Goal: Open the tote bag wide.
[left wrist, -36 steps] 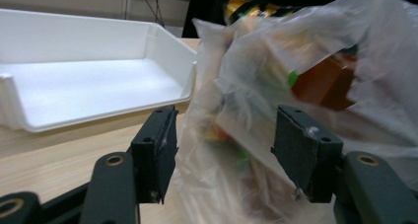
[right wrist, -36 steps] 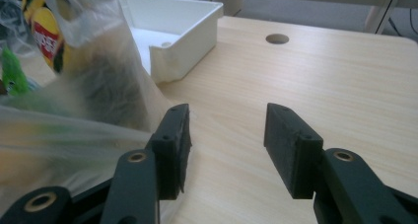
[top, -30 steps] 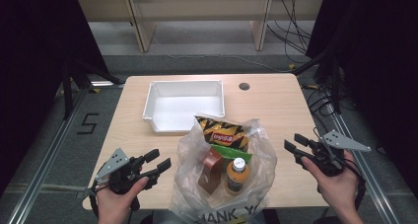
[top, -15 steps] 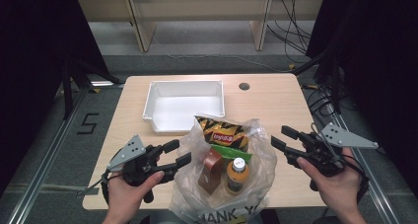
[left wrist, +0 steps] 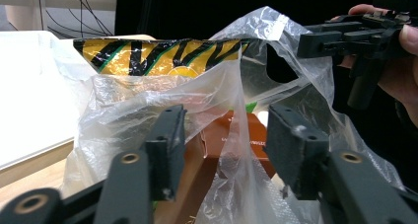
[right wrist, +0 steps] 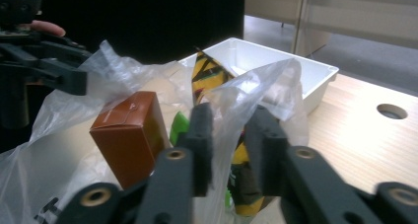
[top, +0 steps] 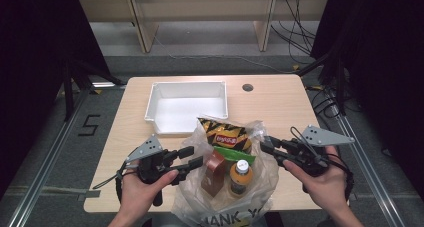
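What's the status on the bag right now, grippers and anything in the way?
Left gripper and right gripper just closing on the plastic bag rims, film between jaws, grip unconfirmed. Bag holds chip packet, brown box, bottle. White tray behind, clear.

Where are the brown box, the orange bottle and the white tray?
brown box [right wrist: 129, 135], right gripper view, its front face.
orange bottle [top: 240, 177], high view, its body below the cap.
white tray [top: 186, 86], high view, its far rim.

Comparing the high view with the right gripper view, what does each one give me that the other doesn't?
High view: the orange-capped bottle in the plastic bag. Right gripper view: bag film between the right gripper's jaws, which have just been closing. Both: the brown box, striped snack bag, white tray, table hole.
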Demonstrator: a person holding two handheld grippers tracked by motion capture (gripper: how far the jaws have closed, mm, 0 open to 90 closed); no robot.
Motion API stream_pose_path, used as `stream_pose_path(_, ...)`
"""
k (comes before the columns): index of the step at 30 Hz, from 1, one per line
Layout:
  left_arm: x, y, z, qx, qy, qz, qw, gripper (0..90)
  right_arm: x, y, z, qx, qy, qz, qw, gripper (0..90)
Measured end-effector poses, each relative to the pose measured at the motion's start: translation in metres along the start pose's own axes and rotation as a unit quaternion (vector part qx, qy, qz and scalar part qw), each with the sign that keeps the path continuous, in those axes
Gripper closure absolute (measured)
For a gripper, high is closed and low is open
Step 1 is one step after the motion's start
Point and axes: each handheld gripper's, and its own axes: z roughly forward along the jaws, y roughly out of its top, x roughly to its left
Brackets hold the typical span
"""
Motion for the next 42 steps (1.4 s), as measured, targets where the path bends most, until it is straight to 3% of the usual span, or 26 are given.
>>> stream_pose_path(1,0.000,0.000,0.001,0.001,0.002,-0.002,1.0000,53.2,-0.003,-0.001,0.000,0.005,0.005,-0.018,0.9998,79.3)
stream_pose_path(3,0.001,-0.001,0.002,0.006,-0.001,0.007,1.0000,55.8,-0.001,-0.002,0.001,0.000,0.002,-0.004,1.0000,82.9)
stream_pose_path(4,0.001,-0.002,0.002,0.006,0.001,0.001,1.0000,57.3,-0.002,-0.002,0.000,0.004,0.005,-0.011,0.9999,85.2)
stream_pose_path(6,0.002,-0.003,0.003,0.011,-0.006,0.015,0.9998,61.7,0.000,-0.004,0.001,-0.001,0.005,0.005,1.0000,89.7)
stream_pose_path(8,0.001,-0.004,0.003,0.019,-0.003,0.020,0.9996,65.7,-0.003,-0.005,0.001,-0.003,0.019,-0.009,0.9998,90.0)
stream_pose_path(11,0.000,-0.004,0.003,0.024,0.002,0.013,0.9996,73.4,-0.003,-0.004,0.000,-0.004,0.017,-0.015,0.9997,90.0)
stream_pose_path(12,0.001,-0.004,0.003,0.021,-0.004,0.014,0.9997,73.4,-0.002,-0.005,0.000,-0.011,0.012,-0.003,0.9999,90.0)
stream_pose_path(16,0.001,-0.003,-0.002,0.023,0.001,0.015,0.9996,82.7,-0.003,-0.005,-0.007,-0.013,0.000,0.003,0.9999,90.0)
stream_pose_path(17,0.001,-0.003,-0.003,0.023,0.001,0.010,0.9997,86.1,-0.006,-0.007,-0.009,-0.014,-0.015,0.002,0.9998,90.0)
stream_pose_path(20,0.002,-0.004,-0.006,0.022,0.004,0.007,0.9997,88.9,-0.009,-0.011,-0.012,-0.013,-0.014,0.004,0.9998,90.0)
stream_pose_path(22,0.003,-0.005,-0.008,0.017,0.002,0.009,0.9998,89.2,-0.008,-0.014,-0.014,-0.016,-0.032,0.014,0.9993,90.0)
stream_pose_path(23,0.004,-0.005,-0.009,0.015,0.002,0.006,0.9999,89.2,-0.011,-0.015,-0.015,-0.010,-0.025,0.003,0.9996,90.0)
stream_pose_path(24,0.003,-0.006,-0.010,0.010,0.002,-0.002,0.9999,89.2,-0.010,-0.017,-0.016,-0.010,-0.024,0.015,0.9995,90.0)
stream_pose_path(26,0.004,-0.008,-0.012,0.000,0.001,-0.005,1.0000,89.2,-0.012,-0.018,-0.019,-0.002,-0.037,0.008,0.9993,90.0)
stream_pose_path(28,0.004,-0.009,-0.015,-0.008,0.007,-0.012,0.9999,89.1,-0.012,-0.020,-0.019,-0.009,-0.035,0.018,0.9992,90.0)
stream_pose_path(29,0.005,-0.009,-0.015,-0.014,0.003,-0.009,0.9998,89.1,-0.014,-0.020,-0.021,-0.017,-0.046,0.006,0.9988,90.0)
stream_pose_path(32,0.005,-0.009,-0.019,-0.021,0.011,-0.008,0.9997,89.2,-0.015,-0.020,-0.024,-0.023,-0.053,0.012,0.9983,90.0)
stream_pose_path(33,0.005,-0.010,-0.019,-0.022,0.014,-0.008,0.9996,89.1,-0.013,-0.020,-0.025,-0.022,-0.066,0.025,0.9973,90.0)
stream_pose_path(34,0.005,-0.010,-0.020,-0.023,0.015,-0.009,0.9996,89.1,-0.016,-0.021,-0.026,-0.018,-0.067,0.004,0.9976,90.0)
stream_pose_path(36,0.006,-0.012,-0.021,-0.025,0.018,-0.011,0.9994,89.1,-0.015,-0.024,-0.025,-0.012,-0.072,0.019,0.9971,90.0)
stream_pose_path(37,0.007,-0.014,-0.021,-0.025,0.021,-0.009,0.9994,89.1,-0.016,-0.026,-0.024,-0.006,-0.076,0.017,0.9969,90.0)
stream_pose_path(38,0.008,-0.015,-0.021,-0.026,0.019,-0.010,0.9995,89.1,-0.019,-0.028,-0.023,0.004,-0.080,-0.002,0.9968,90.0)
stream_pose_path(39,0.009,-0.018,-0.022,-0.024,0.023,-0.014,0.9993,89.1,-0.016,-0.030,-0.022,0.011,-0.081,0.012,0.9965,90.0)
stream_pose_path(40,0.011,-0.022,-0.023,-0.024,0.026,-0.019,0.9992,89.0,-0.018,-0.032,-0.021,0.014,-0.069,0.002,0.9975,90.0)
stream_pose_path(41,0.012,-0.024,-0.023,-0.020,0.030,-0.022,0.9991,89.0,-0.016,-0.035,-0.019,0.017,-0.071,0.018,0.9972,90.0)
stream_pose_path(42,0.014,-0.027,-0.023,-0.020,0.029,-0.026,0.9990,89.0,-0.018,-0.037,-0.018,0.023,-0.073,-0.001,0.9970,90.0)
